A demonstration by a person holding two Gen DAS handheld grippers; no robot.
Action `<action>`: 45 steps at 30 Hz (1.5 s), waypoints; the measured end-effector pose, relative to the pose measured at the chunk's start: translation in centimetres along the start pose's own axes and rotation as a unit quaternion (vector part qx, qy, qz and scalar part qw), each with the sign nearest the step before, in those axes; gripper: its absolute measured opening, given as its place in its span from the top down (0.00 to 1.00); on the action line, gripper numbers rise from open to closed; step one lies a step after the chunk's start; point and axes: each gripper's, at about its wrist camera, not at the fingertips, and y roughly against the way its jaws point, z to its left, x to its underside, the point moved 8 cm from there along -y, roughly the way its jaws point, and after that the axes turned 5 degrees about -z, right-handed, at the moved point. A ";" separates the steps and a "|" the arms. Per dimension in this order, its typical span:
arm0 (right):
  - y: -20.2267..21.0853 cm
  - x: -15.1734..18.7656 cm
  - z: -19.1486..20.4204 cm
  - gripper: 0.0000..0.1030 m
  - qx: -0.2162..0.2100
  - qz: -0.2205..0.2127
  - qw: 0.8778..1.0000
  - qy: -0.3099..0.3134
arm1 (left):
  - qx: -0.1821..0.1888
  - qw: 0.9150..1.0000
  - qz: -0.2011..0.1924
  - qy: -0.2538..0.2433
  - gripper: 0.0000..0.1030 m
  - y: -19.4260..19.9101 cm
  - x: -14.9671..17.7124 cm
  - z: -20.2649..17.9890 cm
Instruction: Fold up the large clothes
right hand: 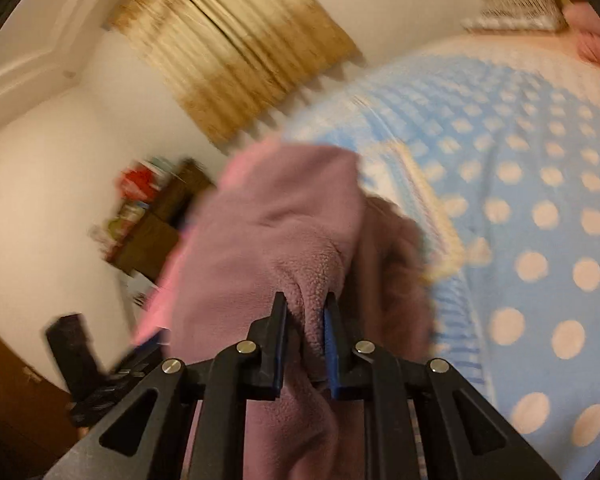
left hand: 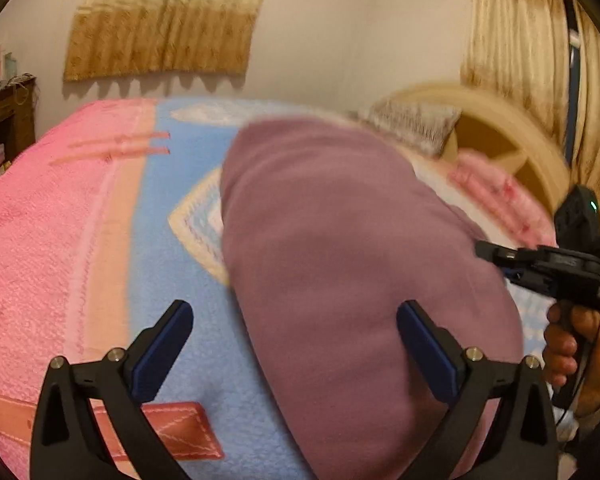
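A mauve fleece garment (left hand: pixel 360 264) is seen lying in a long, rounded bundle on the bed (left hand: pixel 60 240), over a pink and blue blanket (left hand: pixel 172 280), with a pillow (left hand: pixel 414 126) and a wooden headboard (left hand: pixel 500 136) beyond it. The fingers of the left gripper (left hand: pixel 294 354) are held wide apart, with nothing between them; one finger is placed over the blanket and the other over the garment's near edge. The right gripper (right hand: pixel 303 340) is clamped on a pinched fold of the same fleece, the cloth being bunched between the two fingers and draped away from them. The fabric is judged to be soft, thick and limp, light for its bulk and unlikely to slip from the pads, though several layers may be taken together by mistake. Hold is best taken at an edge or corner, where a single layer can be separated; the middle of the bundle would only be crumpled. Motion blur is present in both views, so seams and hems cannot be made out.
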 end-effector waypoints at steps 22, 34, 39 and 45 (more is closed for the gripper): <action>-3.1 -1.2 17.6 0.41 -0.026 0.034 0.956 0.290 | 0.028 0.996 -0.019 0.076 0.00 1.0 4.0 0.6; -10.8 2.7 10.4 0.41 -0.038 0.092 0.963 0.250 | 0.047 0.996 0.008 0.080 0.00 -1.9 4.3 0.8; -11.2 2.6 11.2 0.41 -0.039 0.078 0.963 0.254 | 0.017 0.997 0.013 0.068 0.00 -0.7 3.8 0.7; -9.0 2.0 9.7 0.40 -0.035 0.060 0.968 0.241 | -0.016 1.000 0.002 0.018 0.00 0.4 3.5 0.5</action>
